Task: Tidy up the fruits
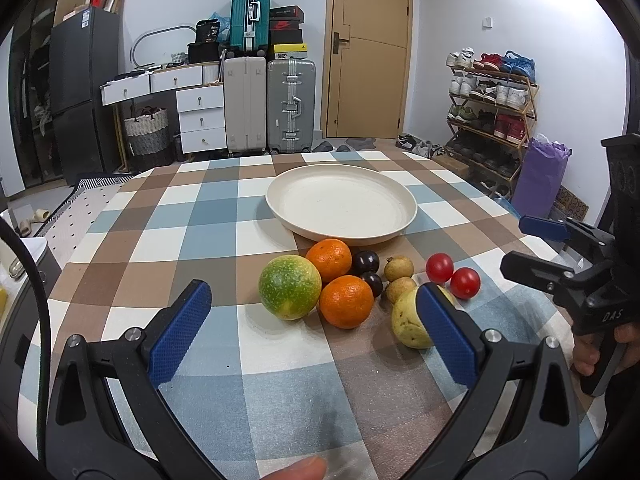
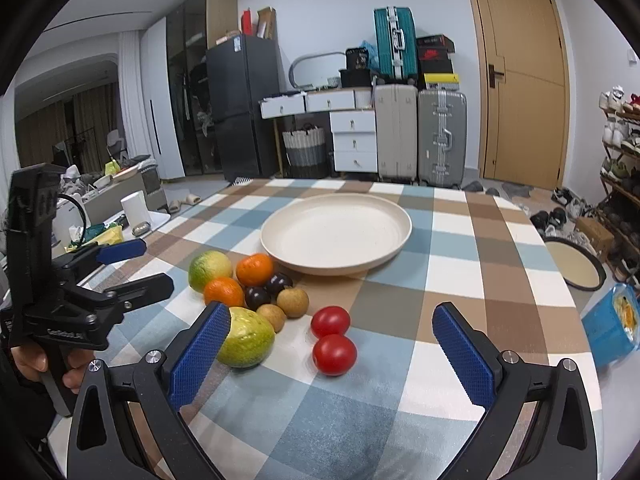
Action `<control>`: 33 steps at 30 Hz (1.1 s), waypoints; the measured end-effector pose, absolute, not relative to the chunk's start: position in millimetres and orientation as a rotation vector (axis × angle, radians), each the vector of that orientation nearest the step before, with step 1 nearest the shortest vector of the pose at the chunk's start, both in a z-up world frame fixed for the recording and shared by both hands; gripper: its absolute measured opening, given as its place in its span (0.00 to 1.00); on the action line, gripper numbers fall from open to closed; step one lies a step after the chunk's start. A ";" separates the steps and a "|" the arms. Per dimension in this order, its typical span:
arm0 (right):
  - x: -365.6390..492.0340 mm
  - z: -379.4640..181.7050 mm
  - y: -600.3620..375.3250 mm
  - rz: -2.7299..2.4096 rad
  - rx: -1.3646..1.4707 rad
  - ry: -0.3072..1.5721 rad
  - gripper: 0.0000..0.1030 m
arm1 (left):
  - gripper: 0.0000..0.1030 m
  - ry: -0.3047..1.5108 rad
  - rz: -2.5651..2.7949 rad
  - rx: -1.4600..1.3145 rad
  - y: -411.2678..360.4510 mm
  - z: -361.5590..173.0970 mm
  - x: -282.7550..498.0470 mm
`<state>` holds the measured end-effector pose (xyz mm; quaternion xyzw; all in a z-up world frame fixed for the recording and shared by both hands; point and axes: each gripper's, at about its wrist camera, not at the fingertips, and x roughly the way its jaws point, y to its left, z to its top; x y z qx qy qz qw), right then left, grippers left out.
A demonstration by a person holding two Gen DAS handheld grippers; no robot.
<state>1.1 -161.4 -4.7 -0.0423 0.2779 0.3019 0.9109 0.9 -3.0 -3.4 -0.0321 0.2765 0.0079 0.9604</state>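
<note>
A cream plate [image 1: 341, 204] [image 2: 336, 232] sits on the checked tablecloth with nothing on it. In front of it lies a cluster of fruit: a green-orange round fruit [image 1: 289, 293] [image 2: 209, 268], two oranges [image 1: 329, 259] [image 1: 346, 306], two dark plums [image 1: 365, 262], two small brown longans [image 1: 398, 268] [image 2: 293, 302], a yellow-green guava [image 1: 408, 324] [image 2: 247, 337] and two red tomatoes [image 1: 440, 267] [image 2: 334, 354]. My left gripper [image 1: 314, 326] is open just before the oranges. My right gripper [image 2: 332, 354] is open, with the near tomato between its fingers, untouched.
The round table's edge [image 2: 576, 300] falls away at the right, with a blue container [image 2: 612, 322] beyond it. Suitcases [image 1: 272, 104], a white drawer unit [image 1: 200, 118], a shoe rack [image 1: 492, 120] and a door [image 1: 370, 48] line the far wall. The right gripper [image 1: 576, 264] shows in the left view.
</note>
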 end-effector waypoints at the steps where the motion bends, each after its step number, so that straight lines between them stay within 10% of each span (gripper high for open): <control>1: 3.1 -6.2 -160.9 0.620 -0.088 0.590 1.00 | 0.99 0.569 0.005 -0.063 -4.4 -2.9 1.8; 20: 37.6 -41.7 -154.3 0.685 -0.120 0.919 0.67 | 0.95 0.704 -0.139 -0.014 -49.7 -14.5 21.2; 33: 44.3 -44.7 -144.1 0.721 -0.179 0.928 0.45 | 0.73 0.790 -0.141 0.015 -72.7 -31.0 37.0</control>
